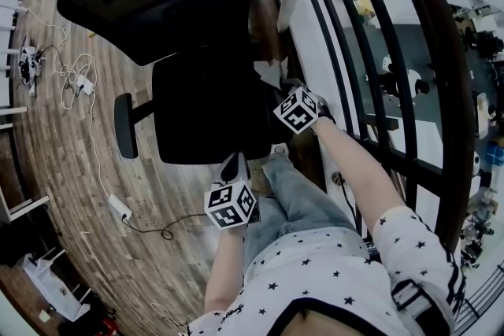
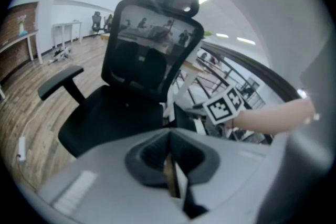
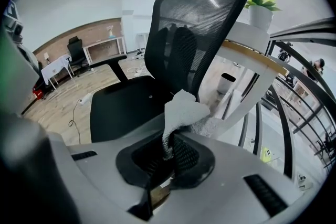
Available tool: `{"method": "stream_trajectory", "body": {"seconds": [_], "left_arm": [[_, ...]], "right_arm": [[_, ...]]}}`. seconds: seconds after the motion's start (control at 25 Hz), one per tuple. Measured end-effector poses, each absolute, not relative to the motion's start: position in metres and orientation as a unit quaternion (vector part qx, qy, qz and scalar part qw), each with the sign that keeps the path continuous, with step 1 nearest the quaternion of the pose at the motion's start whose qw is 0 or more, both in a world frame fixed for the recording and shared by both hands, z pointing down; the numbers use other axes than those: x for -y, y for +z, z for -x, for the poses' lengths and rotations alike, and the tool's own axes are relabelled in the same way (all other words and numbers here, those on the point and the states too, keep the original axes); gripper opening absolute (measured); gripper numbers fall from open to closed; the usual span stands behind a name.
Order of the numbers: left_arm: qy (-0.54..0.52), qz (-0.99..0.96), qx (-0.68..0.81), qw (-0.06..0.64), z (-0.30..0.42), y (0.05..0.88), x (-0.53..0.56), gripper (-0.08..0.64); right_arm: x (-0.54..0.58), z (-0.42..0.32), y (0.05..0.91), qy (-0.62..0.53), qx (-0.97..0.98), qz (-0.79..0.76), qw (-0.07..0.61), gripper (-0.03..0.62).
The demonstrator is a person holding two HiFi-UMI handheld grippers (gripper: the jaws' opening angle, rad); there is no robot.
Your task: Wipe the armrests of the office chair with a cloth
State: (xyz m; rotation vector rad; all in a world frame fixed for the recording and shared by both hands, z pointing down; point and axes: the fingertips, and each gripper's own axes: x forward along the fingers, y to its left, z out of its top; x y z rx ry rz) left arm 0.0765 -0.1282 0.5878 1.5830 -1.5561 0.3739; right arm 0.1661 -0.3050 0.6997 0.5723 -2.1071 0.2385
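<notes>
1. Wood-plank flooring [image 1: 63, 169] is spreading out under a black mesh-backed office chair [image 1: 197, 110], which is standing directly in front of the person.
2. A pale grey knitted cloth [image 3: 184, 113] is sticking up out of the right gripper [image 3: 169, 147], whose jaws are pinching its lower end. The cloth is hanging at the chair's right side, in front of the mesh back.
3. Whether the cloth is touching the armrest on that side is not clear from any view.
4. The chair's other black padded armrest [image 1: 124, 126] is jutting out bare on the far side of the seat from the right gripper.
5. The left gripper [image 2: 170, 168] is hovering at the front edge of the chair's seat. Its jaws are pressing together with nothing between them.
6. A white power strip with a thin black cable [image 1: 120, 207] is lying on the flooring beside the chair, on the side of the bare armrest.
7. A black curved metal railing [image 1: 429, 59] is sweeping past behind the chair's right side.
8. A green potted plant [image 3: 260, 5] is sitting on a round white table behind the chair's back.
</notes>
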Motion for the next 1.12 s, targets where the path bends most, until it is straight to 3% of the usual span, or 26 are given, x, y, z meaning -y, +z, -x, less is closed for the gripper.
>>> {"method": "stream_trajectory", "body": {"seconds": [1.12], "left_arm": [[0.143,-0.651,0.612,0.426,-0.080,0.583,0.070,0.006]], "right_arm": [[0.230,-0.180,0.697,0.097,0.846,-0.238,0.467,0.030]]}}
